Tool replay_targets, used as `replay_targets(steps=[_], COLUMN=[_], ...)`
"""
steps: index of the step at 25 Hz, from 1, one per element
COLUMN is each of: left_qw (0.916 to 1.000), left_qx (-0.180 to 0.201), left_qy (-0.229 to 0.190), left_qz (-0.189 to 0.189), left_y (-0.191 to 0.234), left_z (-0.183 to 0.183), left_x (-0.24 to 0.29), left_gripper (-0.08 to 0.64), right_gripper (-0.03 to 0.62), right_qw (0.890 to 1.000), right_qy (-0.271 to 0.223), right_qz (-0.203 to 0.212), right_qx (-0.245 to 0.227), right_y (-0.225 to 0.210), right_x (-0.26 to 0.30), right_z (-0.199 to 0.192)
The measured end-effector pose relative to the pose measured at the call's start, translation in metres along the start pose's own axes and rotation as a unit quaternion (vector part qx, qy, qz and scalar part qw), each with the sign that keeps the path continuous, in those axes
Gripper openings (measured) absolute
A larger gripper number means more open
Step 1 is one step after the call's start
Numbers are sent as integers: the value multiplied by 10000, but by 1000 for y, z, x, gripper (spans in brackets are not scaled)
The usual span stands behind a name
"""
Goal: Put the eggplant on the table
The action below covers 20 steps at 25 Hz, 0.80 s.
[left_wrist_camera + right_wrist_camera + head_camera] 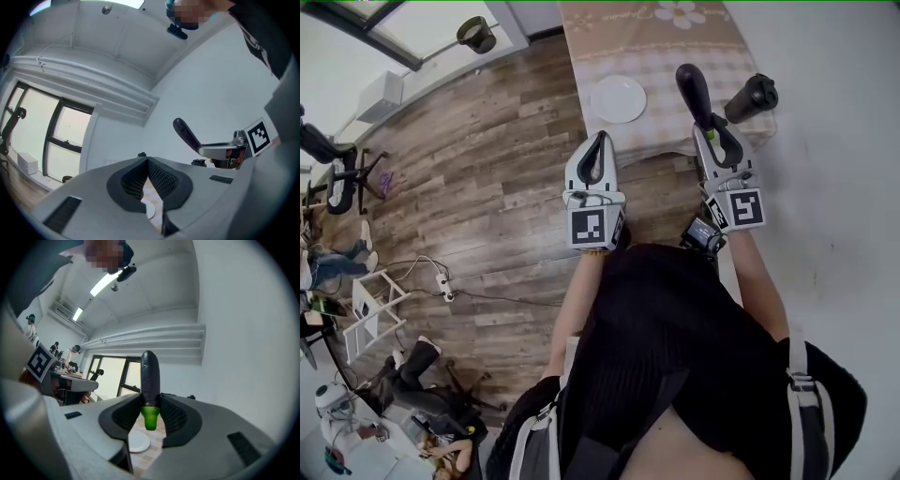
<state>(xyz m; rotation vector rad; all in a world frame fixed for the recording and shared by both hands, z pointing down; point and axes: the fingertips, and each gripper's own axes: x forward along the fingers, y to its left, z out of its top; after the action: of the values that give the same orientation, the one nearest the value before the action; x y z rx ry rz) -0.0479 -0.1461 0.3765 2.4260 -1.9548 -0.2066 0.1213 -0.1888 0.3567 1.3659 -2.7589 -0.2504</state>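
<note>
Right tool point(150, 401) pinches the eggplant point(150, 373) near its green end by the table point(628, 42); left tool point(147, 164) is pressed together.

**Premises: shared office or lab workroom, occupied.**
Wood-plank floor point(487, 141) carrying a swivel office chair point(342, 178) and a power strip point(443, 286) with trailing cables. Tall dark-framed windows point(70, 136) are set in plain white walls, and strip lights point(105, 284) run along the ceiling. Several people point(74, 355) are present across the room. One bench point(675, 47) is covered with a checked cloth.
</note>
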Motion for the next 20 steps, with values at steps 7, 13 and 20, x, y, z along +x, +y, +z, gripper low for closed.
replay_targets(steps=[7,13,20], left_qw=[9997,9994,9998], left_qx=[-226,-307,-115], left_qy=[-116,-135,60], left_qz=[-27,-86,-124], left_y=[43,68,81], left_z=[0,-12,-27], left_x=[24,39,57], left_gripper=[-11,-11,-11], right_gripper=[135,136,135], right_qw=[9986,9939,9848], right_qy=[41,18,-136], right_qz=[-172,14,263], right_qx=[-500,-1104,-1709], right_y=[-3,0,8], right_x=[43,82,113], right_z=[13,18,17])
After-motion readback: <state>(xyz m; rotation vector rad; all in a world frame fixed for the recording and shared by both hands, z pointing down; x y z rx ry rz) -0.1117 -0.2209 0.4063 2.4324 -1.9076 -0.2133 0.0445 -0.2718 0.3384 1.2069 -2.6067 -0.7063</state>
